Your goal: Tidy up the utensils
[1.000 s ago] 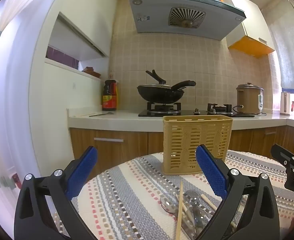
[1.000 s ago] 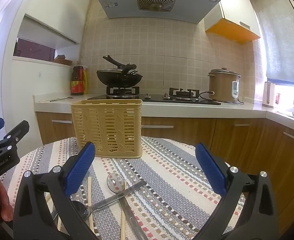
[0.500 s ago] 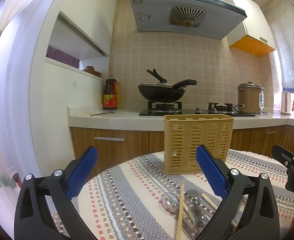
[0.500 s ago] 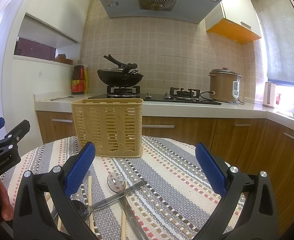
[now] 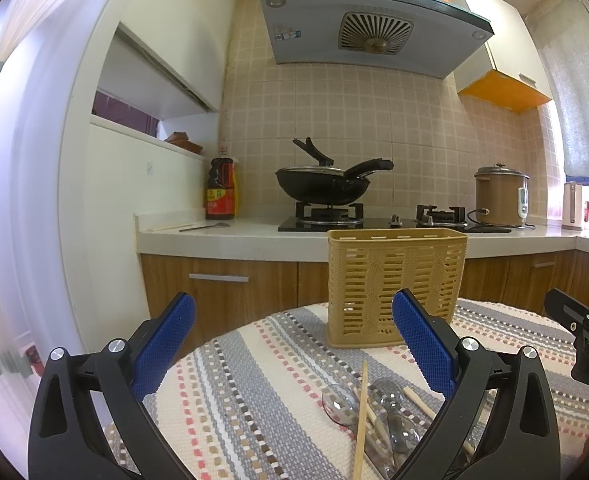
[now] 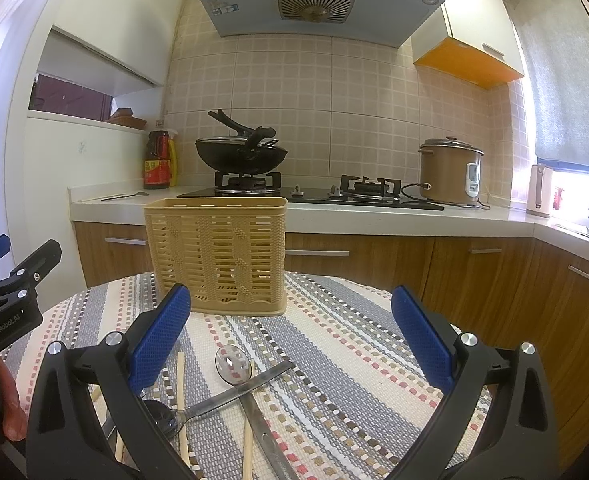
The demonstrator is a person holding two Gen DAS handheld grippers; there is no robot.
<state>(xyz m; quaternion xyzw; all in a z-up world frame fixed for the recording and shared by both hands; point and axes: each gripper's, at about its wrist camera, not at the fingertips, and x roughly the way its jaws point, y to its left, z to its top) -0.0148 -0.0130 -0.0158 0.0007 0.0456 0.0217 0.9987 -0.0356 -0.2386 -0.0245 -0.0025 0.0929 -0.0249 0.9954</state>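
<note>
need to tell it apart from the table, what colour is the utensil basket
Tan yellow, slotted plastic basket; it shows best in the right wrist view.

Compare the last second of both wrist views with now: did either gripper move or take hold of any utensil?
Barely any change: in both wrist views the scene sits a touch lower, so both cameras tipped up or rose slightly. Nothing was gripped or released. The left gripper and right gripper stay open and empty; the spoons, chopsticks and basket lie as before.
</note>
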